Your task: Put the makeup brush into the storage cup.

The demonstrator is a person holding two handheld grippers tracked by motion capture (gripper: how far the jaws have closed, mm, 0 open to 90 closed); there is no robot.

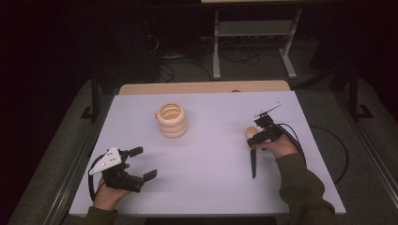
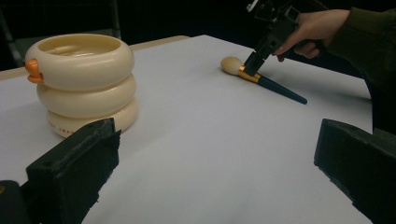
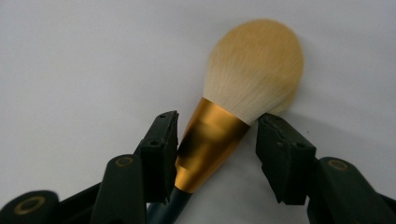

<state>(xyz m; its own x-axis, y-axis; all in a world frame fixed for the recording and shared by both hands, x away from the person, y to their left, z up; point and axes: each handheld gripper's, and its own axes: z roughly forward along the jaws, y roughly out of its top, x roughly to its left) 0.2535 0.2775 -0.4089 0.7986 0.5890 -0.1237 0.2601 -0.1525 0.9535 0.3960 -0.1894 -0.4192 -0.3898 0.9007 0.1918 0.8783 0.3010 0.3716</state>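
Right tongs (image 3: 217, 140) straddle my brush (image 3: 233, 98) at its gold ferrule (image 3: 210, 144), the left pad touching metal, the right one apart, so I call them released, not yet grasping. Left tongs (image 1: 141, 164) sit released at 7 o'clock on the table (image 1: 211, 164), the brush lies flat at 3 o'clock, and the ringed pot (image 1: 172, 120) stands at 11. I judge the brush light, bristles soft, handle slick; I'd clench on the stiff ferrule.

brush (image 3: 219, 135): cream bristle head, gold ferrule, dark teal handle
pose: flat on the white table (image 1: 211, 154)
place: right of centre in the high view
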